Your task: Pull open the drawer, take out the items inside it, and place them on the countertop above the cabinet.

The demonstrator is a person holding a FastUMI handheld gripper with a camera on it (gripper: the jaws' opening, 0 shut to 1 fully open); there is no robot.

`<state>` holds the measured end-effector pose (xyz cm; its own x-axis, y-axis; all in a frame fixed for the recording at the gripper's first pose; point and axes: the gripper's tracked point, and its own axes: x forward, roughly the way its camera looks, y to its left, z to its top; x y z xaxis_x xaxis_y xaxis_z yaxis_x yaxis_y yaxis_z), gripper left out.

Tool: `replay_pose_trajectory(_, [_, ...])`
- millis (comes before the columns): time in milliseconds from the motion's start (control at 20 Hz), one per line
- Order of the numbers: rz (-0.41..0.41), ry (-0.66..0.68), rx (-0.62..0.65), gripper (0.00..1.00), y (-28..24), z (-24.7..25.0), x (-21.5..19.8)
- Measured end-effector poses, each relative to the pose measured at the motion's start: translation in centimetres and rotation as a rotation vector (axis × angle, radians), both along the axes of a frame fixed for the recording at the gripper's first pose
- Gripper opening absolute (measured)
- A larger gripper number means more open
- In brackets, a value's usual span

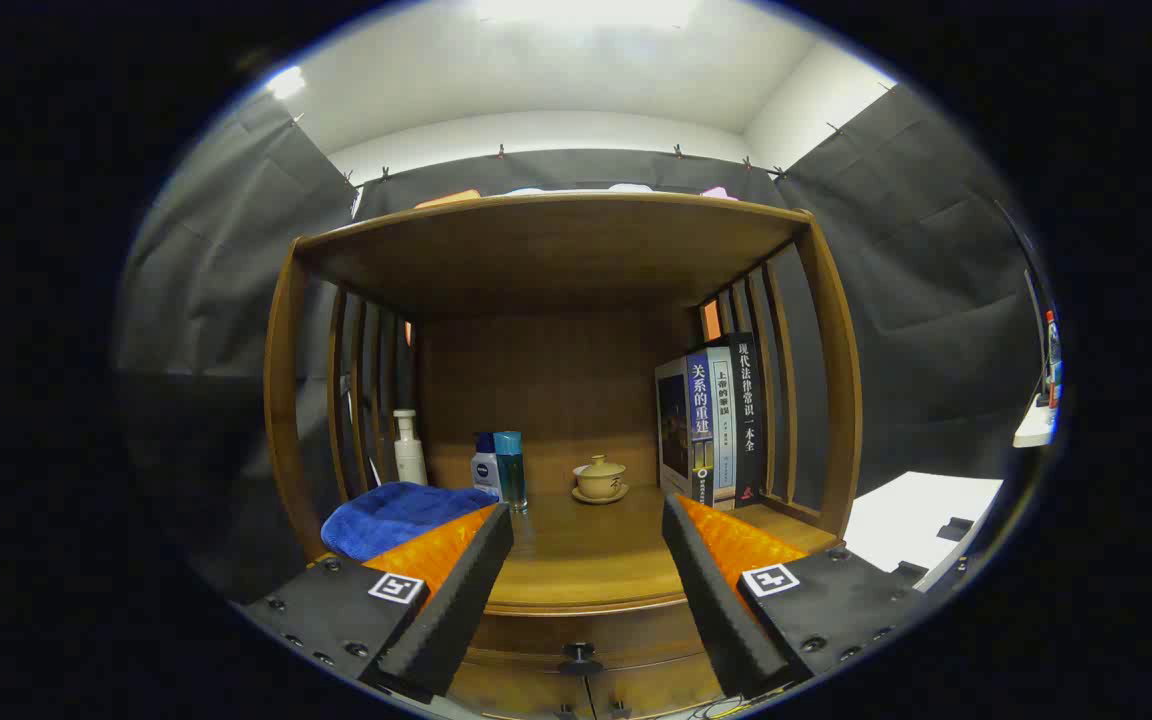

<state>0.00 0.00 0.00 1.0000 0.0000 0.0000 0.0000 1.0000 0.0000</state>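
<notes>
Tongs spread wide and empty, drawer knob low between them on the closed drawer under the tabletop — best lowered, centred (square-on), closed on the knob, then pulled straight back.

Gaping tongs above shut drawer's knob, before countertop.

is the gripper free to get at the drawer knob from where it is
Probably yes. The gripper is open and holds nothing, and the drawer knob sits low between its fingers on the closed drawer front, below the countertop edge. Nothing lies between them; it would need to drop a little.
</notes>
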Motion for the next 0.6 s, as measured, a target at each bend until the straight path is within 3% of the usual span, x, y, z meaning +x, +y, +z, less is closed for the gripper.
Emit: replay_pose_trajectory(600, [-0.013,0.005,0.003,0.99,-0.03,0.46,-0.57])
